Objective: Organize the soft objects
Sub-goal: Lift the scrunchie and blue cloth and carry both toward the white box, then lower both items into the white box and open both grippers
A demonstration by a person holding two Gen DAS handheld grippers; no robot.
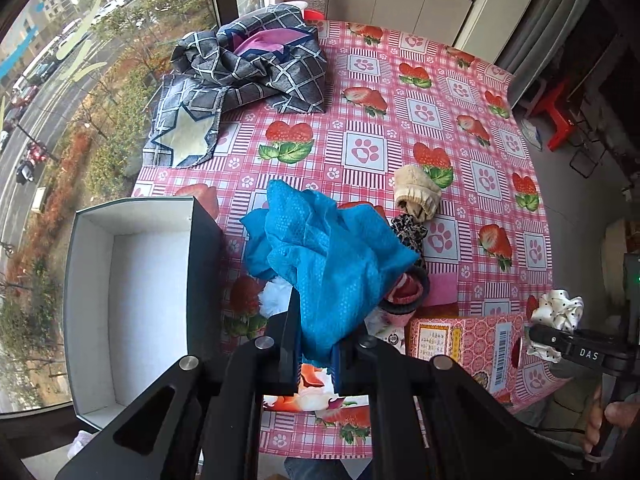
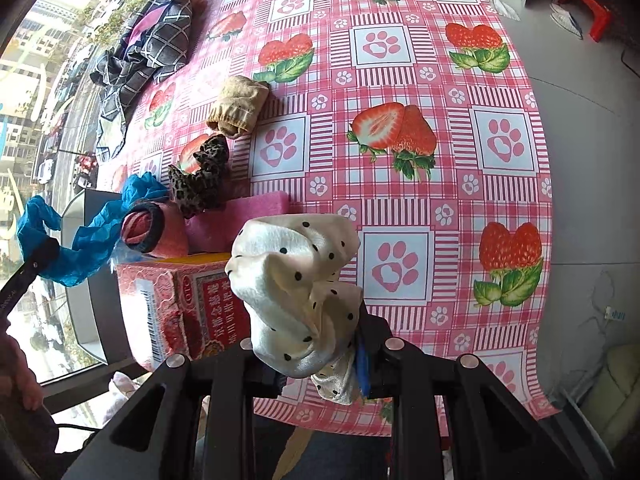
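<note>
Covering table, strawberry tablecloth [image 2: 400, 80], left fingers [image 1: 316, 344] clamping blue cloth [image 1: 332, 248], right fingers [image 2: 320, 364] clamping dotted scrunchie [image 2: 296, 276]

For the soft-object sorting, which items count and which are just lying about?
Job:
blue cloth in left gripper
dotted scrunchie in right gripper
leopard scrunchie
beige roll
open box

Lying about:
plaid fabric
red carton

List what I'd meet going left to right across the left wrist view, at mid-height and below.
Open white-lined box → blue cloth clamped in the left gripper → red printed carton → polka-dot scrunchie held by the right gripper.
</note>
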